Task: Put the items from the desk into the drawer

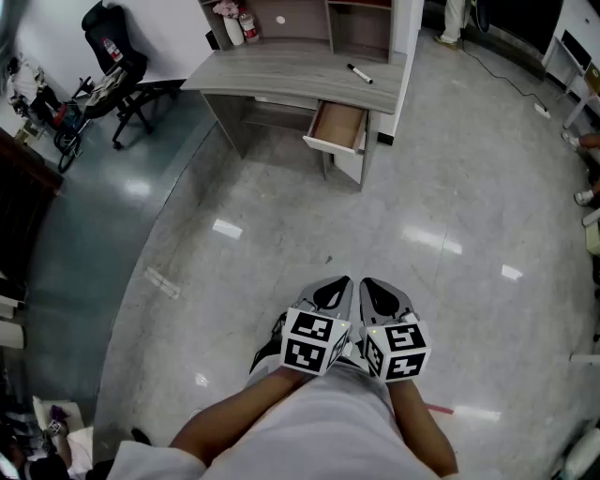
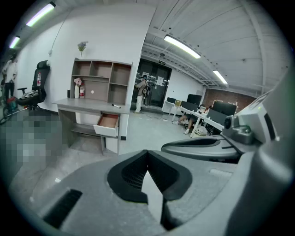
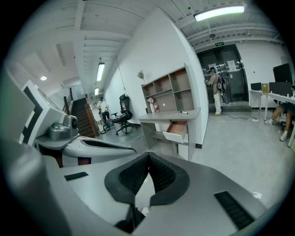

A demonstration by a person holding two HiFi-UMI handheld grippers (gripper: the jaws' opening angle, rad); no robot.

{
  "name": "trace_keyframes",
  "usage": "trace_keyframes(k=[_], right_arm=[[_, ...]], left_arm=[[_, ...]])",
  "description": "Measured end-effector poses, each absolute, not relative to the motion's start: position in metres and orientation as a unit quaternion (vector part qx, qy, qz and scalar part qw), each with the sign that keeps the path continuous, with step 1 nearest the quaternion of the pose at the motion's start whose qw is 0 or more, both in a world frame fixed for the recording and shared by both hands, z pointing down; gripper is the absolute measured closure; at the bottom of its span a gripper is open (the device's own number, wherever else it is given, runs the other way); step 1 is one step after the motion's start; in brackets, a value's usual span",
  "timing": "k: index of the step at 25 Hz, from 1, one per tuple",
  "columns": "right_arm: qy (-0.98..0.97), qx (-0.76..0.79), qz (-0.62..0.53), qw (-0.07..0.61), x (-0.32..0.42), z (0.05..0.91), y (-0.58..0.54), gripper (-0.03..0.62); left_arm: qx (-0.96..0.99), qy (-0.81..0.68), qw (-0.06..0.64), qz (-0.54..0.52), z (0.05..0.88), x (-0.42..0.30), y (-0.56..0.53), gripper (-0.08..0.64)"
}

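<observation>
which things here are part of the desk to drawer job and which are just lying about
Job: marker on the desk; open drawer; left tongs and right tongs, both shut and empty.
Lying about: office chair; cable; vase and red bottle on the shelf, though these could count as desk items.

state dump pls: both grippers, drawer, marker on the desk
left gripper: shut, nothing between the jaws, held away from the desk.
right gripper: shut, nothing between the jaws, beside the left one.
drawer: pulled open, looks empty.
marker: lying flat on the desk top, not yet in the drawer.
</observation>
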State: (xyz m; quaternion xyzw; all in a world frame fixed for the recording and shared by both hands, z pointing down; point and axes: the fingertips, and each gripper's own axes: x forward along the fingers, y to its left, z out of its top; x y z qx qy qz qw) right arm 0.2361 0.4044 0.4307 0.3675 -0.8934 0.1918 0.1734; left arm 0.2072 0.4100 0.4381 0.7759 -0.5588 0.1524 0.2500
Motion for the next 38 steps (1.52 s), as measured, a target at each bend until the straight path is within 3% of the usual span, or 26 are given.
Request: trace_keyframes(k=[18, 38], right_arm=[[-0.889, 0.368, 0.201, 0.184, 0.217, 0.439, 0.385, 0.591], [-0.867, 0.400, 0.201, 0.219, 0.125, 0.448, 0.233, 0.591]], left_arm=[[0.773, -0.560, 0.264, 0.140, 0.443, 0.187, 0.388, 0.557], [0.806, -0.492, 0.282, 0.170, 0.460, 0.107, 0.237, 0.557]])
